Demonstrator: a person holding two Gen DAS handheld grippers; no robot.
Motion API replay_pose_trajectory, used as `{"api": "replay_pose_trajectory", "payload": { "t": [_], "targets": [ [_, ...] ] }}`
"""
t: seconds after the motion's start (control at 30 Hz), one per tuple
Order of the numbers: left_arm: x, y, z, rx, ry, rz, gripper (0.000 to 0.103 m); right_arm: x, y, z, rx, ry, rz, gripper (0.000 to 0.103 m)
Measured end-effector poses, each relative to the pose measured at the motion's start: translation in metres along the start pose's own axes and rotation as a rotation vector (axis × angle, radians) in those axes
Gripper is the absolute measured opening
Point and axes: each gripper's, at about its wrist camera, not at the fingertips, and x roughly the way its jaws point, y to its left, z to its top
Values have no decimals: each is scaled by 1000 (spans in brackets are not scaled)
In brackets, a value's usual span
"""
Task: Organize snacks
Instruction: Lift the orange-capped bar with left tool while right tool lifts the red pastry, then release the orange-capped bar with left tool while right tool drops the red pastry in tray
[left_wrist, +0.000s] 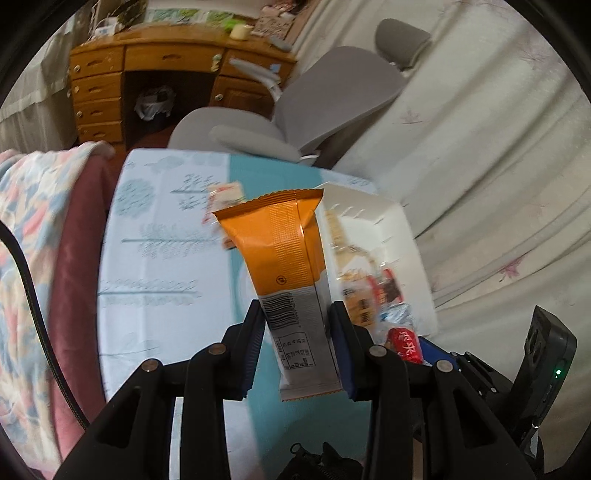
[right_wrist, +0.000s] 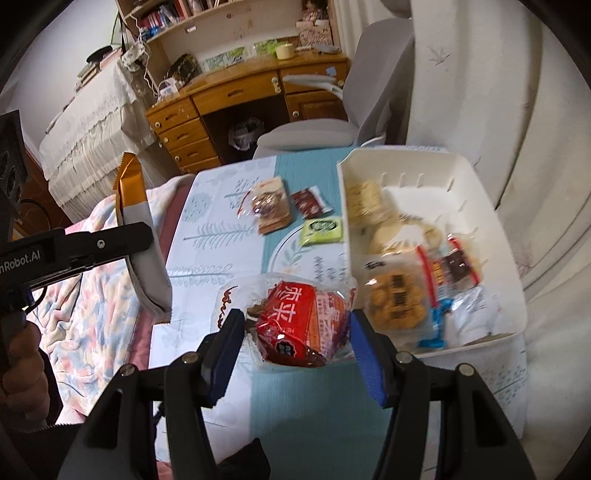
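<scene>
- The left claw (left_wrist: 297, 325) is closed on an orange snack bar (left_wrist: 284, 258), held upright above the table (left_wrist: 155, 258); gripped low at its barcode, it could tip or slip.
- The right claw (right_wrist: 295, 347) stands open around a red packet (right_wrist: 295, 325) with Chinese characters, by the table's near edge.
- The white bin (right_wrist: 476, 206) fills the table's right side; a careless drop could miss its rim.

A home bedroom: a quilted bed (right_wrist: 92, 295), a wooden desk (right_wrist: 236, 99) with drawers, bookshelves (right_wrist: 177, 14) above it, a grey chair (left_wrist: 332, 96) and pale curtains (left_wrist: 498, 147).
</scene>
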Motion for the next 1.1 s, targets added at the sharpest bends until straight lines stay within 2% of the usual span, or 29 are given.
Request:
{"api": "replay_pose_trajectory", "payload": {
  "t": [0.3,0.83,0.87,0.97,1.1],
  "targets": [
    [29,-76,5,35,-81,-40,34,-11,-68,10,-25,-22,22,58],
    [104,-156,21,55,-62,-75,36,-3,-158,24,-14,-7,25,59],
    [106,-158,21,59,-62,-72,39,-2,-162,24,-3,-8,30,59],
    [112,-162,21,53,-52,-57,80,5,-176,26,53,9,48,63],
    [111,-156,22,19,-55,-21,81,15,-187,26,107,37,85,64]
  ]
}}
